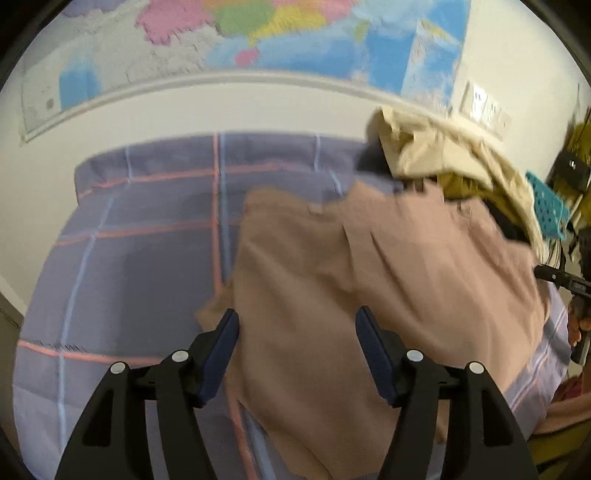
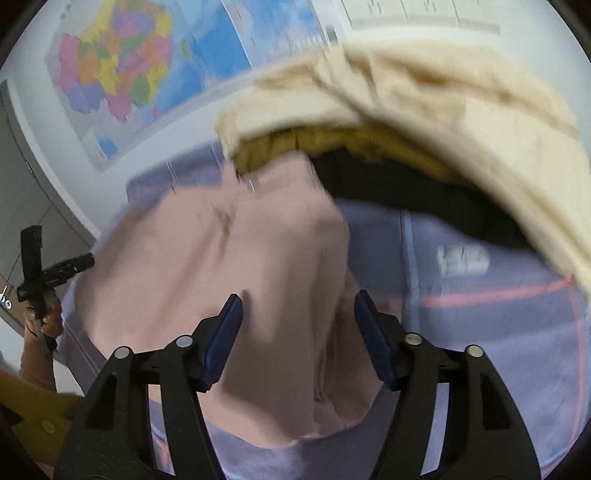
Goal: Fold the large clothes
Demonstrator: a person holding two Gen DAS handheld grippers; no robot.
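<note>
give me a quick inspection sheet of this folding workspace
surface: bed under a purple plaid cover
job's things: pink garment spread out, creased, not yet folded
clutter: pile of clothes, cream, mustard and dark, at the head; teal perforated item beside it
grippers: left gripper and right gripper over the pink garment, jaws open, holding nothing
cables: nothing seen
surroundings: wall map, white wall

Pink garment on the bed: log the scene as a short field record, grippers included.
garment: pink garment, spread rumpled, not yet folded
surface: purple plaid bedspread
left gripper: left gripper open, over the pink cloth
right gripper: right gripper open, over the pink cloth
nearby: heap of cream, mustard and dark clothes beyond the garment
wall: coloured map
</note>
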